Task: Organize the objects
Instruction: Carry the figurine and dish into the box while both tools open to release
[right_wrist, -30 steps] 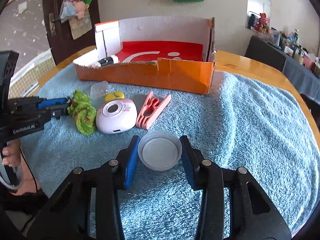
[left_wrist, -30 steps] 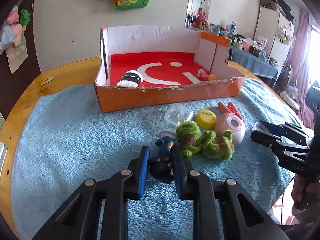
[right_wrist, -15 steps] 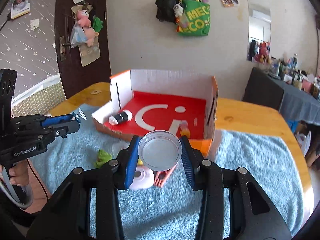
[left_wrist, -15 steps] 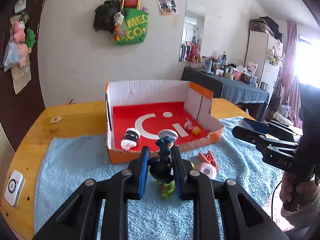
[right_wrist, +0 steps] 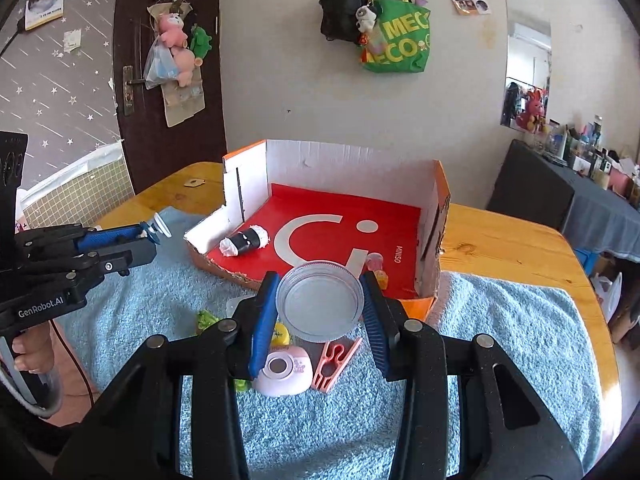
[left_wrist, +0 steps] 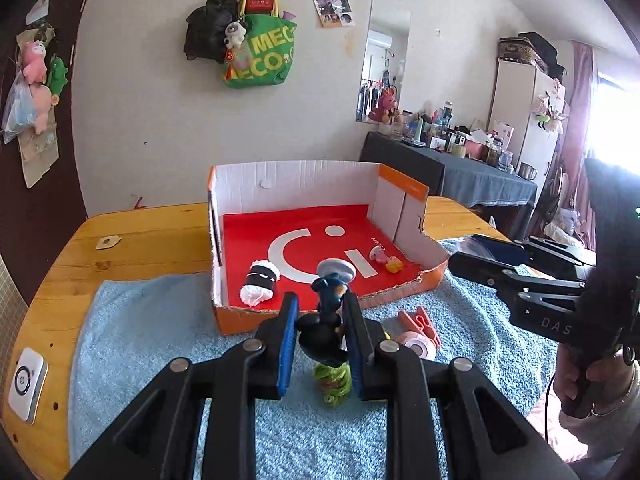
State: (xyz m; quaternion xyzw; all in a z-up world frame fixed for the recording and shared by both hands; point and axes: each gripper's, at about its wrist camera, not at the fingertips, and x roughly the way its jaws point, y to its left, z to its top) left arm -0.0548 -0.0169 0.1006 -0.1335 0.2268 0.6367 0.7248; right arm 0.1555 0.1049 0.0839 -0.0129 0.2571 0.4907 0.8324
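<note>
My left gripper [left_wrist: 320,328] is shut on a small dark blue figurine [left_wrist: 326,322] with a grey round hat, held in the air above the blue towel [left_wrist: 152,340]. My right gripper [right_wrist: 320,308] is shut on a clear round lid [right_wrist: 320,300], also lifted. Ahead stands the open cardboard box [left_wrist: 320,182] with a red floor; a black-and-white roll [left_wrist: 260,282] and two small toys [left_wrist: 386,260] lie in it. Below on the towel lie a green knitted toy [left_wrist: 332,380], a pink round case [right_wrist: 284,374], a pink clip [right_wrist: 334,362] and a yellow cap [right_wrist: 280,336].
The towel covers a round wooden table [left_wrist: 132,236]. A white device [left_wrist: 26,384] sits at the table's left edge. The other gripper shows in each view: the right one [left_wrist: 520,276] at the right, the left one [right_wrist: 80,256] at the left, each held by a hand.
Both grippers have risen from the towel with their objects and tilted up, so the box floor and room wall now show. In the last half second they hardly moved.
</note>
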